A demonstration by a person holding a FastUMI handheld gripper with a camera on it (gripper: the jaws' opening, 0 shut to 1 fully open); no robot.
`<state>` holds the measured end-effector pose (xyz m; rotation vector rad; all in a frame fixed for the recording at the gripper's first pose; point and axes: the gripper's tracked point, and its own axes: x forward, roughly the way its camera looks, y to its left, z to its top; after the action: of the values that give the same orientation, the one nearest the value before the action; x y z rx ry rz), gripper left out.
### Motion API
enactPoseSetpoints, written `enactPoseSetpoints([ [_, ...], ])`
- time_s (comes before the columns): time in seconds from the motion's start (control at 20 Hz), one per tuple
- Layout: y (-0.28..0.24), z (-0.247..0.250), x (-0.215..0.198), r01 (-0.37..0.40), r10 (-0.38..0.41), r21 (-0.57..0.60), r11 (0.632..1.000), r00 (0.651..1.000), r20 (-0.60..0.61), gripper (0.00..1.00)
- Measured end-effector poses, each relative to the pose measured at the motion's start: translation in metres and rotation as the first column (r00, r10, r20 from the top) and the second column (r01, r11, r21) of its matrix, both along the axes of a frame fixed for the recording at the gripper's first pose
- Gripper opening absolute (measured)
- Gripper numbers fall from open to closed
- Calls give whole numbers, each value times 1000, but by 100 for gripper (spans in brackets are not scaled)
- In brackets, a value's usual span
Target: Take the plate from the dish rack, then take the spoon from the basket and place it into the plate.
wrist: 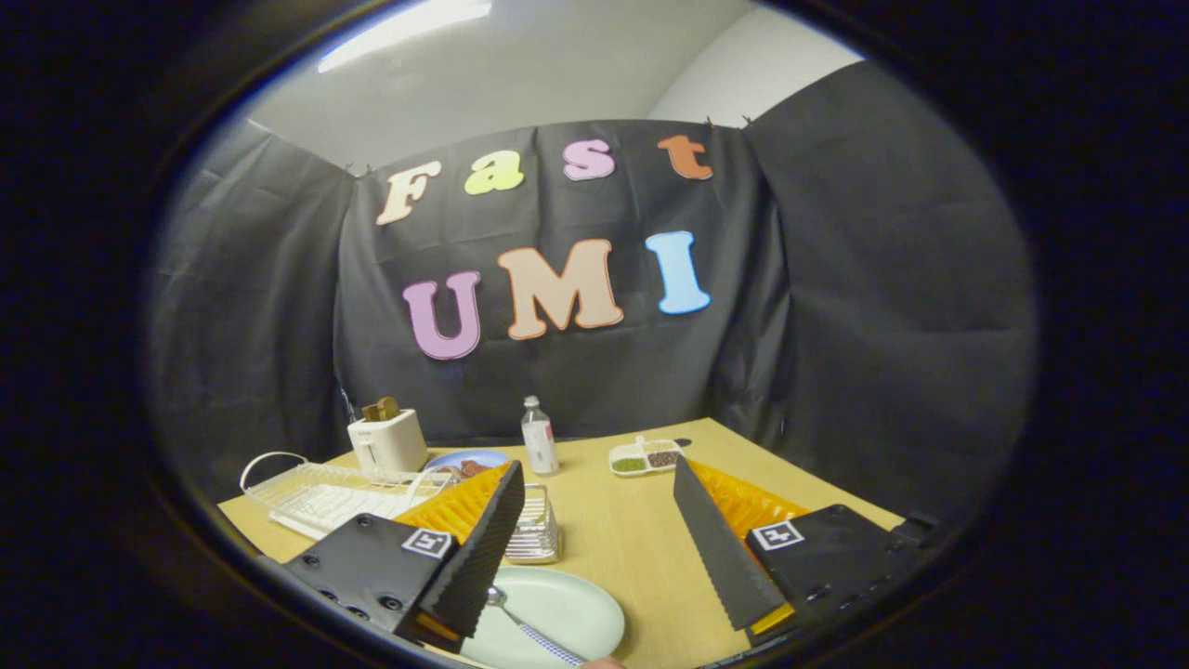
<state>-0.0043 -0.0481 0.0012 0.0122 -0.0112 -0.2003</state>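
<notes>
A pale round plate (567, 609) lies on the wooden table (632, 530), low between my fingers and nearer the left one. A metal spoon (520, 624) with a blue-and-white patterned handle rests in the plate, its bowl close to my left finger (488, 548). My gripper (599, 530) stands open above the table with nothing between its fingers. A small wire basket (537, 531) sits just beyond the plate, partly hidden by the left finger. The white wire dish rack (320, 497) stands further left.
A white toaster (387, 439) with bread stands behind the rack. Beside it are a blue plate (464, 460) with food, a small plastic bottle (539, 437) and a divided dish (646, 457) of grains. The black cloth wall closes the back.
</notes>
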Motion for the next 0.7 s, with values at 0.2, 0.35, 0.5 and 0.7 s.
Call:
enactPoseSetpoints([
  [0.2,5,10,-19,19,-19,-36,999,1000,12,100],
  [0.35,23,16,-28,-17,19,-53,998,999,26,100],
  [0.5,39,11,-31,-68,69,-59,996,998,6,100],
  [0.7,44,10,-33,-79,79,-73,994,997,-4,100],
])
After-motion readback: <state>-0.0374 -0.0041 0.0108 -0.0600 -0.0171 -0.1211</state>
